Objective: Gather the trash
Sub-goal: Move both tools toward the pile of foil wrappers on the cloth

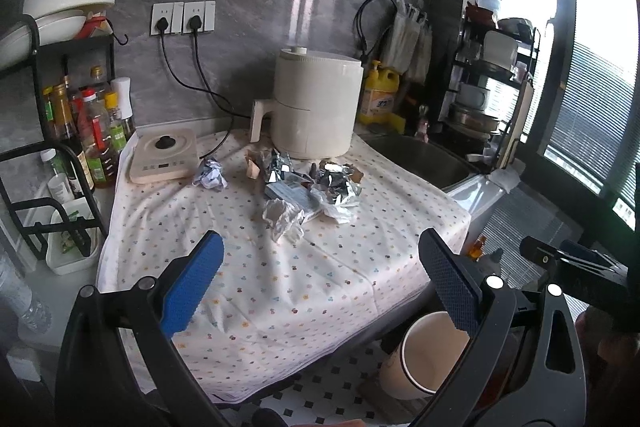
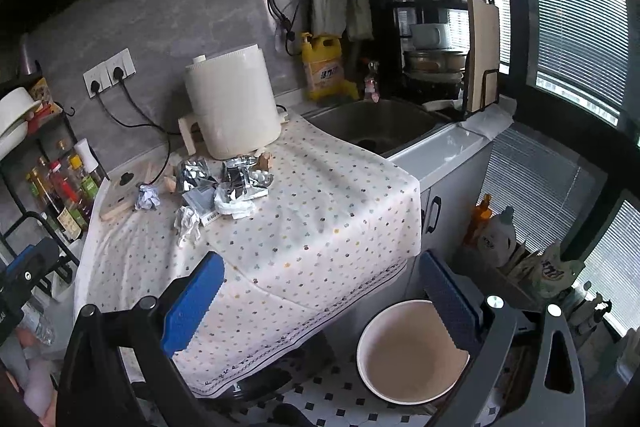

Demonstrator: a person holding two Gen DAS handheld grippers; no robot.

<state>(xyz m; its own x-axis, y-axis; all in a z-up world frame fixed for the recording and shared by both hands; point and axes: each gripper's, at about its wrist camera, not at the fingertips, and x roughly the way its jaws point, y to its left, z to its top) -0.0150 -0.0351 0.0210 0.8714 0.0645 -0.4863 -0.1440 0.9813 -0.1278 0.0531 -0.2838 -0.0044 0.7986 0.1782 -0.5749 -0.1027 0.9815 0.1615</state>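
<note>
Nothing looks collected yet. The trash [image 1: 308, 187], foil wrappers and crumpled paper, lies in a heap on the spotted cloth [image 1: 280, 287], near the far air fryer [image 1: 316, 107]. Both the left gripper [image 1: 320, 283] and right gripper [image 2: 320, 303] hang wide open, holding nothing. The right view shows the bin [image 2: 412, 351] on the floor, seemingly empty; the left view shows only part of it.

Trash pile [image 1: 308, 183] pieces overlap; lower ones partly hidden. Bin [image 2: 412, 351] rim partly covered by right hand-held gripper [image 2: 320, 291] finger. Bottle labels [image 1: 96, 143] too small to read. Surface [image 1: 280, 267] hidden under dotted cloth.
</note>
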